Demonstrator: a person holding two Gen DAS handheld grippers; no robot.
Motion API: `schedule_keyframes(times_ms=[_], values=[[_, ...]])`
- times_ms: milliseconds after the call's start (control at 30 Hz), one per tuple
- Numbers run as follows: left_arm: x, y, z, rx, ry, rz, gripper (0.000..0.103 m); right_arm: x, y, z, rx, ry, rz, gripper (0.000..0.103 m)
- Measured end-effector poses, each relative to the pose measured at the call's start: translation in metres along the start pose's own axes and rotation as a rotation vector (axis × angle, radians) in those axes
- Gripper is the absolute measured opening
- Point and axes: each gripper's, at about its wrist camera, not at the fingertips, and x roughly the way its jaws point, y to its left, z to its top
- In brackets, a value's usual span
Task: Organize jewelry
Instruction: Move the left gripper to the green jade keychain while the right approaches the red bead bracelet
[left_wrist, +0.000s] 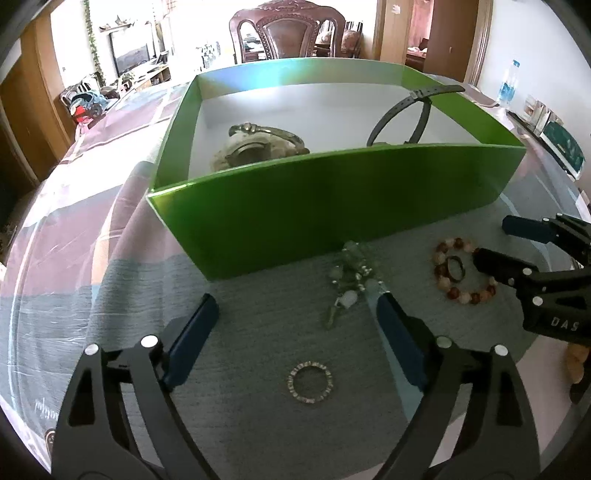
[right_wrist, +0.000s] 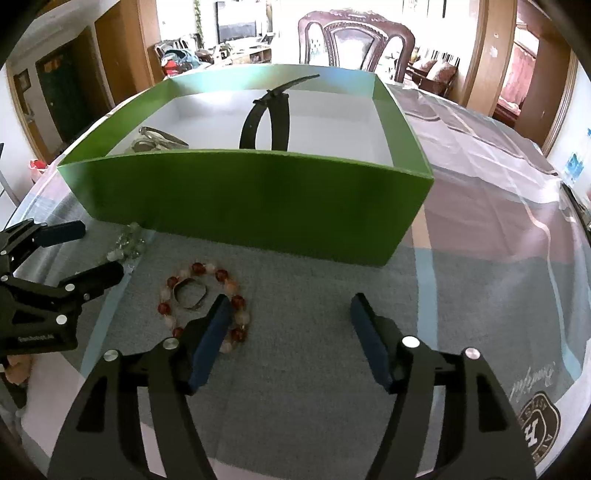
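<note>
Green box (left_wrist: 332, 206): on the worktop (left_wrist: 258, 332), holding watch (left_wrist: 417, 110) and bangle (left_wrist: 273, 133). Before its near wall: beaded bracelet (right_wrist: 207, 306), ring (right_wrist: 190, 295), small chain bracelet (left_wrist: 309, 383). Left claw (left_wrist: 295, 314) and right claw (right_wrist: 290, 310): jaws apart, empty. Right claw marked "DAS".

left hand-held gripper (left_wrist: 295, 314) open above tabletop (left_wrist: 258, 332). small beaded ring (left_wrist: 310, 383) lies between its fingers. green box (left_wrist: 332, 206) beyond holds silver bangle (left_wrist: 269, 134) and dark strap (left_wrist: 410, 114).
</note>
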Motion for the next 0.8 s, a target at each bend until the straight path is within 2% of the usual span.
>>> schedule_keyframes(times_ms=[167,433,567,800], values=[[0.0004,0.0022,-0.0011,-0.001,-0.001,0.001,0.089,0.0013,0.0022,-0.0018,-0.007,-0.029,0.007,0.070],[0.0006,0.0008,-0.0012,0.002,-0.001,0.000,0.091,0.0018,0.0019,-0.0027,-0.004,-0.029,0.012,0.071],[0.0010,-0.0008,-0.0008,0.001,-0.002,0.002,0.093,0.0029,0.0012,-0.0041,0.003,-0.023,0.004,0.077],[0.0021,-0.0018,-0.0005,0.000,-0.005,0.002,0.095,0.0026,0.0007,-0.0046,0.005,-0.022,0.002,0.078]])
